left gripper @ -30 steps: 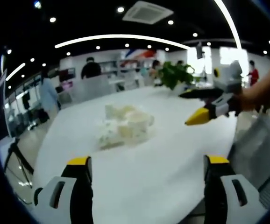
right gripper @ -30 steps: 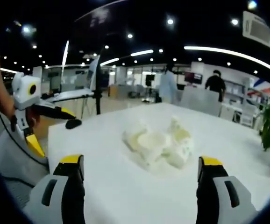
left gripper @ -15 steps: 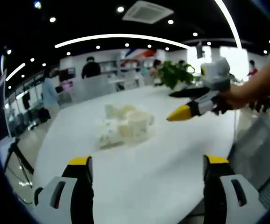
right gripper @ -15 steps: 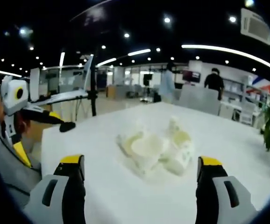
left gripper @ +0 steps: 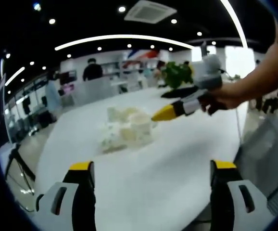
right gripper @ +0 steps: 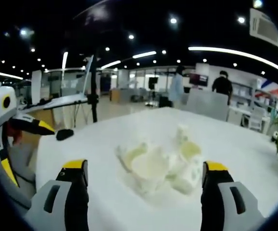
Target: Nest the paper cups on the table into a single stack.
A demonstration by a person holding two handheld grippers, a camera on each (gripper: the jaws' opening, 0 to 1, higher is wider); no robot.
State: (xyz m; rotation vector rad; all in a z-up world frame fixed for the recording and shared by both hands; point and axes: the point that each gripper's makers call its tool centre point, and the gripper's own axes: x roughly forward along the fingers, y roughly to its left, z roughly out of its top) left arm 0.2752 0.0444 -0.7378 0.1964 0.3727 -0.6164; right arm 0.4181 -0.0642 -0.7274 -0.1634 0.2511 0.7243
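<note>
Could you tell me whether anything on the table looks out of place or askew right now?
Yes: the paper cups lie in a loose jumble mid-table, several tipped on their sides with mouths facing different ways, rather than upright or nested. Nothing looks spilled; the blur hides any damage.

This is a big open office with a dark ceiling. Small round ceiling lights (left gripper: 121, 8) dot the top of the frame, and a long curved white light strip (left gripper: 124, 38) runs across it. A square white air vent (left gripper: 145, 10) sits at the top. A wide white table (left gripper: 144, 168) fills the lower middle. A green leafy plant (left gripper: 175, 74) stands at the upper right. People stand far back near shelves.
</note>
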